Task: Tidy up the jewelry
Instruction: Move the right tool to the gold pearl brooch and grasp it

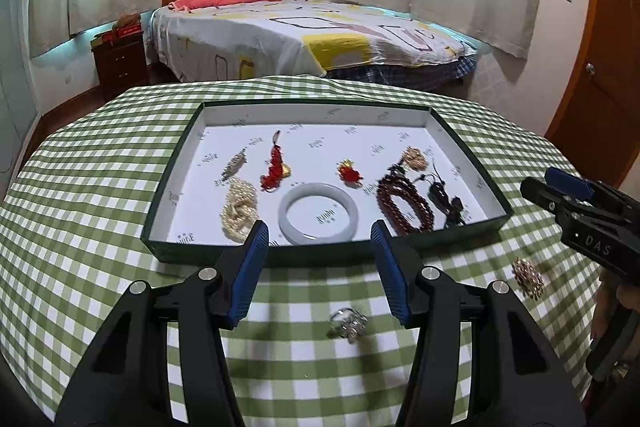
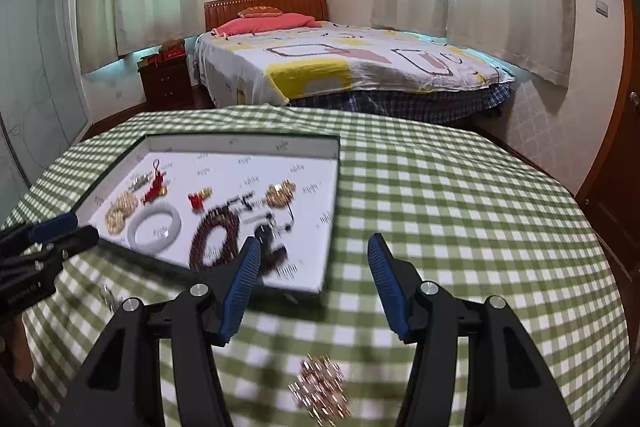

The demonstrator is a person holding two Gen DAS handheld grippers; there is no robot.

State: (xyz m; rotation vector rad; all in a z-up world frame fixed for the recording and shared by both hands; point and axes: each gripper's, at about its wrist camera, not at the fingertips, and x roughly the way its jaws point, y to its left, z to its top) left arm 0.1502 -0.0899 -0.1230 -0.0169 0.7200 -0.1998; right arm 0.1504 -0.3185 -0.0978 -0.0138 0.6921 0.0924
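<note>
The only writing that reads clearly is "DAS" in pale letters on the black body of the right gripper [image 1: 538,187], at the right edge of the left wrist view. The white lining of the tray [image 1: 460,143] carries a small repeated dark mark, too fine to read.

The left gripper [image 1: 318,237] is open and empty, its blue pads wide apart low in the frame; its tips overlap the tray's near rim. Between its fingers, on the checked cloth [image 1: 80,187], lies a silver ring [image 1: 348,323], clear of both pads. The right gripper [image 2: 314,251] is likewise spread wide with nothing in it, and a gold brooch [image 2: 320,391] lies blurred on the cloth at the bottom centre of its view, near the table's front edge. In that view the left pad overlaps the tray's near right corner.

The tray holds a jade bangle [image 1: 318,213] near its front rim, pearls [image 1: 238,209] to the left, dark red beads [image 1: 404,205] to the right, and red charms behind. Its back half is bare lining. To the right of the tray in the right wrist view, open cloth runs to the table's curved edge.
</note>
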